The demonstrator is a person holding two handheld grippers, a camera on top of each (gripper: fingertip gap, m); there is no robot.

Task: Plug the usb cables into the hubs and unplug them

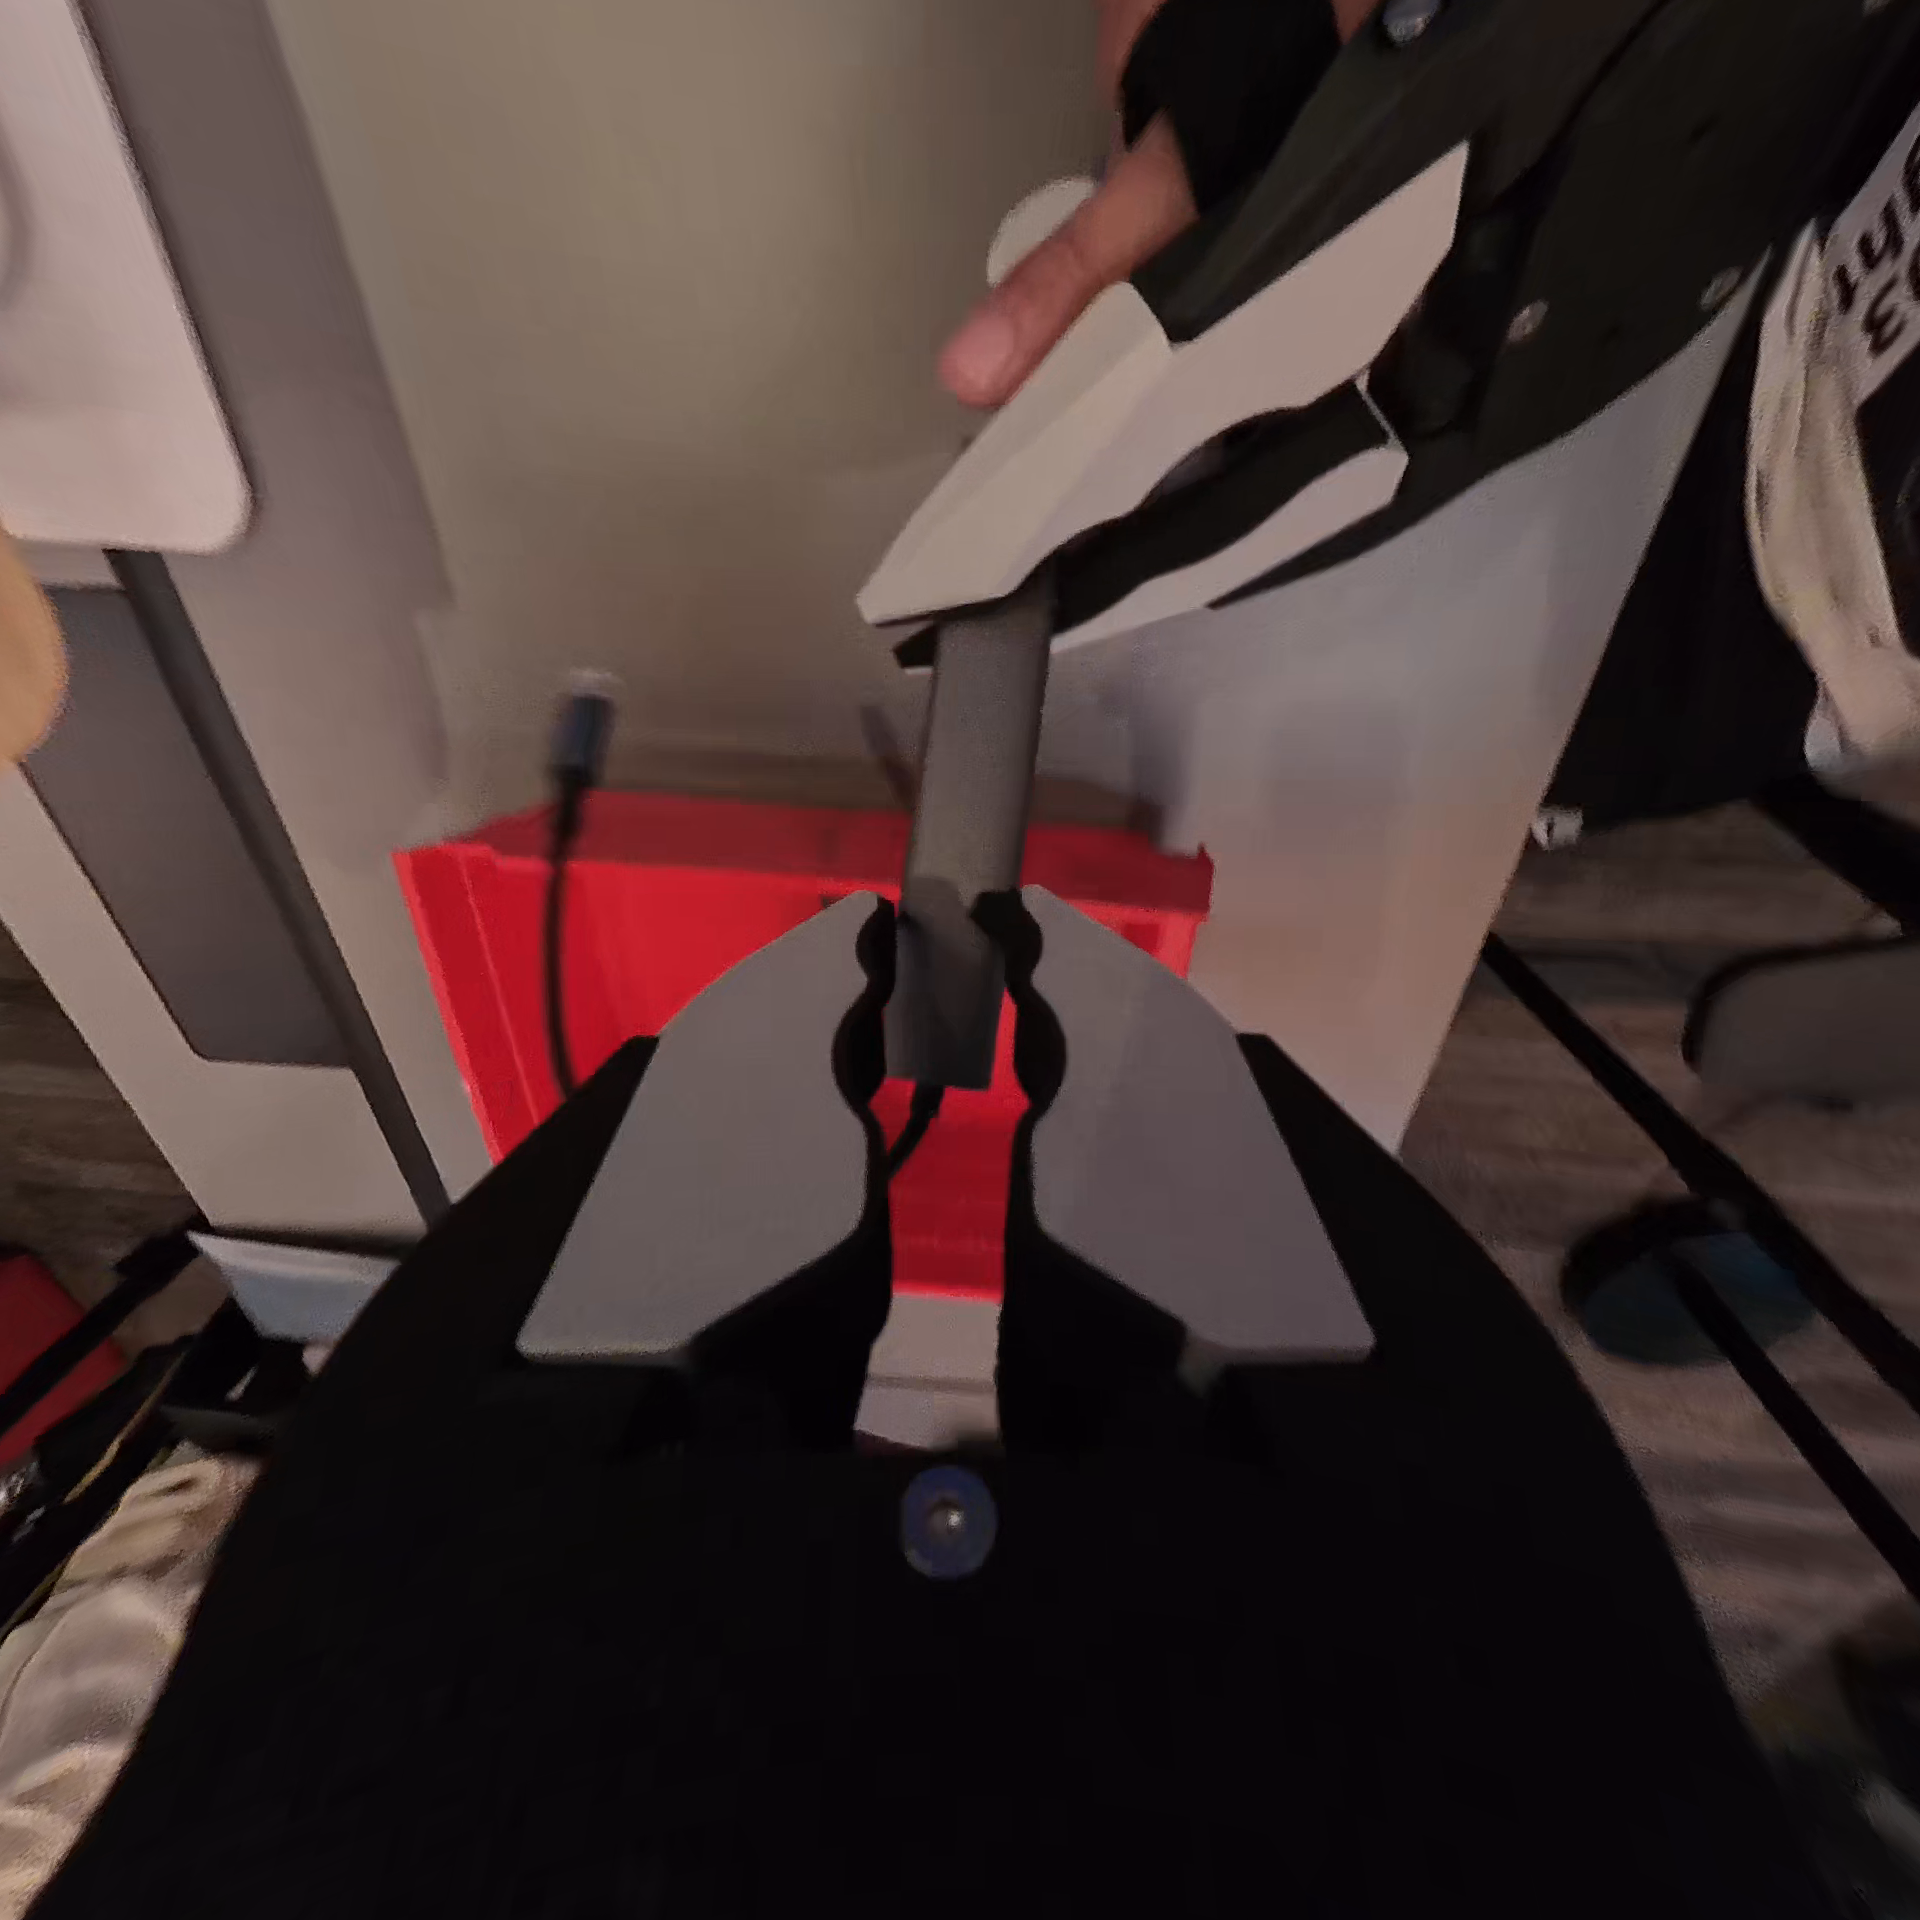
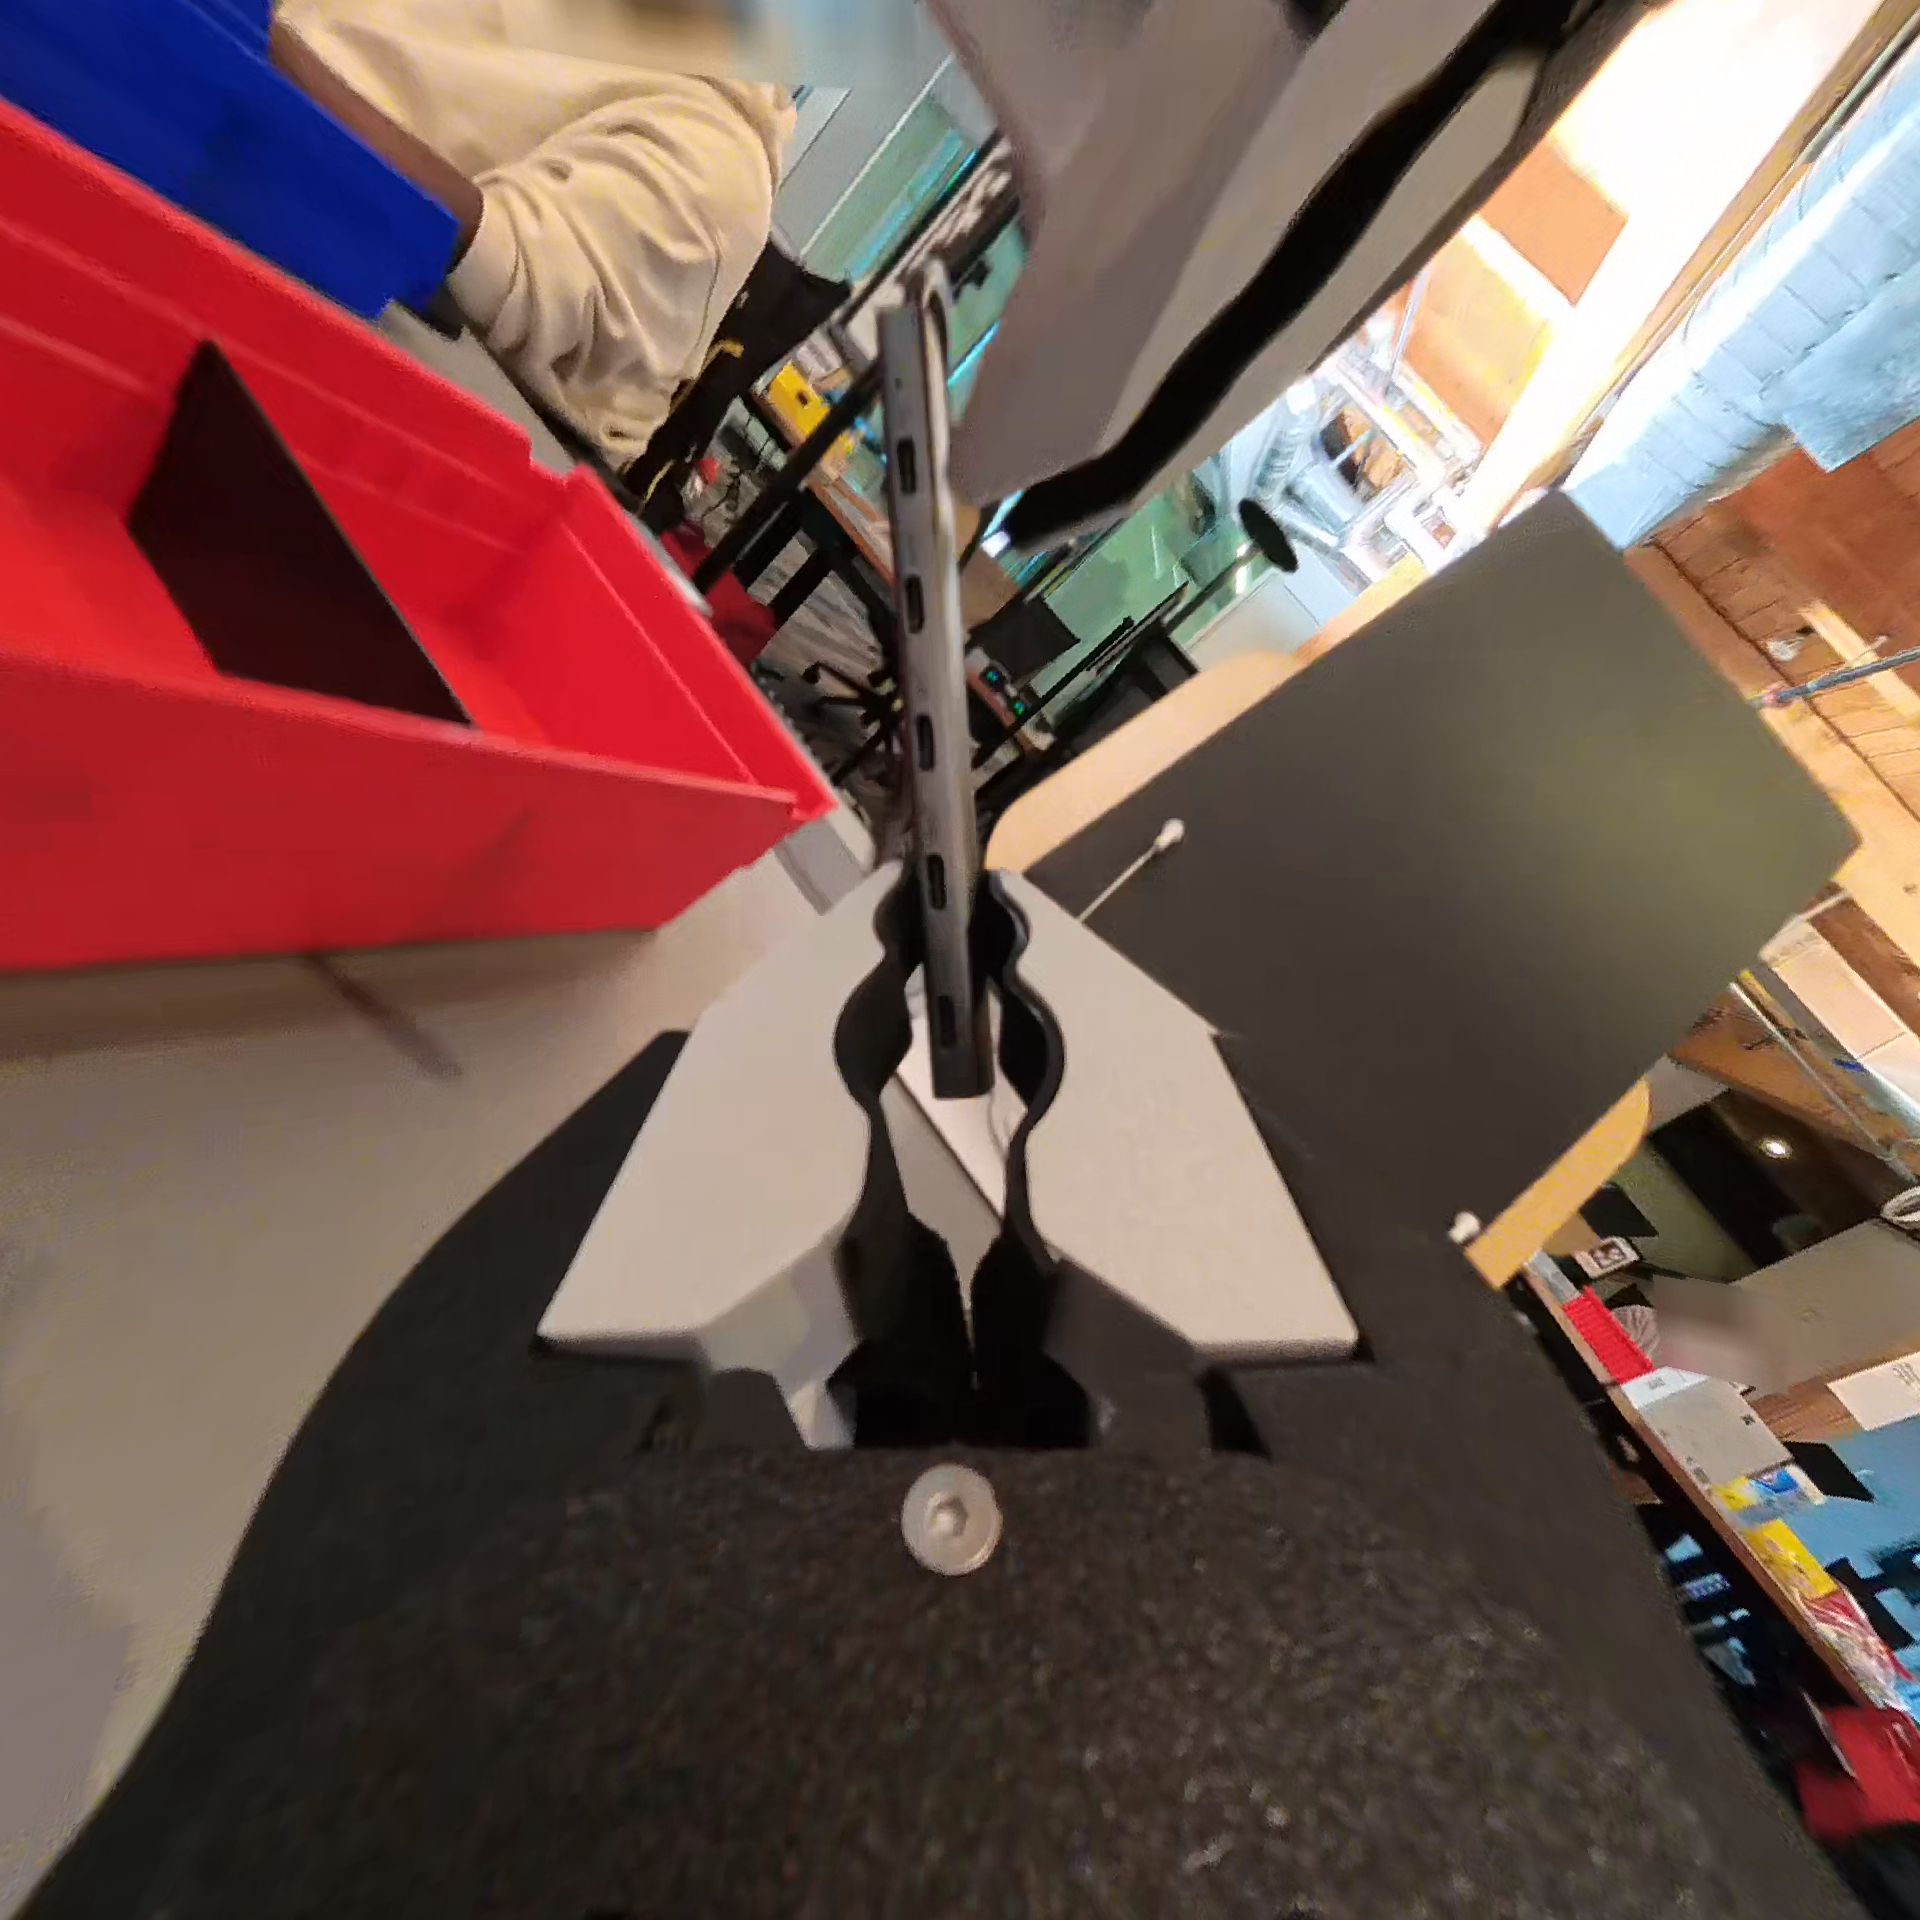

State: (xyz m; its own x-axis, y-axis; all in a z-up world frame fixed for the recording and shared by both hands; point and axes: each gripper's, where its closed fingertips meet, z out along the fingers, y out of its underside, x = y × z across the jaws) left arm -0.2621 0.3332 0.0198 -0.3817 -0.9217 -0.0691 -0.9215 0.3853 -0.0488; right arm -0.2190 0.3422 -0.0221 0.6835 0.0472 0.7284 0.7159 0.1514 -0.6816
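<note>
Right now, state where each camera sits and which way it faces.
Left wrist view: on the left gripper, facing along its fingers toward a red bin and pale wall; a bare hand shows on the right gripper ahead.
Right wrist view: on the right gripper, looking past the red bin into a workshop; the left gripper shows above.
Shared: the grey multi-port hub, gripped at both ends, and the red bin.
</note>
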